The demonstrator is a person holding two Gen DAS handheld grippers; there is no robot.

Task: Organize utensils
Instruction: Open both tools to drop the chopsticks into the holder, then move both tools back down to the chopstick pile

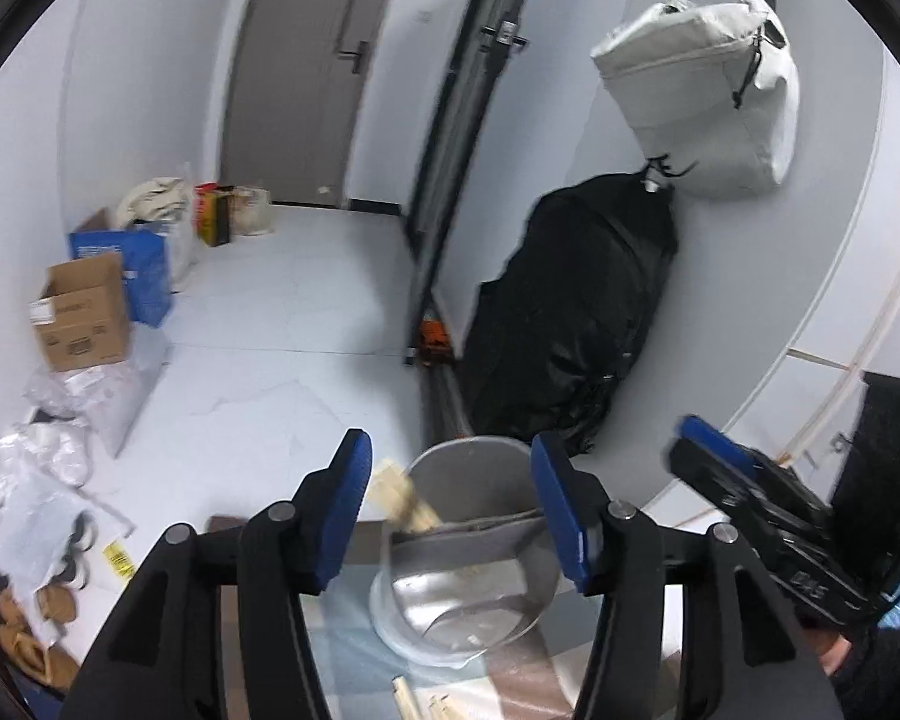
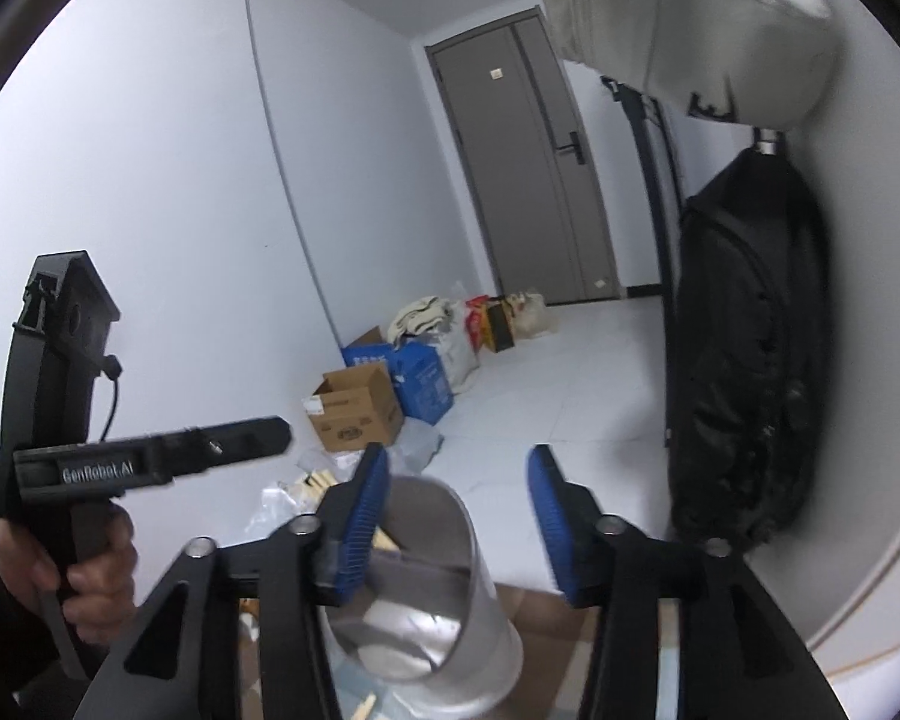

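Ribbed blue fingers (image 1: 347, 510) flanking cylindrical steel holder (image 1: 468, 546)

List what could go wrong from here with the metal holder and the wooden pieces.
1. The metal utensil holder looks light and tall; the open right tongs have one pad at its rim, so a nudge might tip it.
2. The wooden pieces lean out over the rim and could fall out.
3. The left tongs hang open close above; both tools crowd the same holder and may collide.

Even, cool indoor light; glare inside the steel holder (image 1: 468, 588) below the fingers; fisheye bends edges, slight blur.
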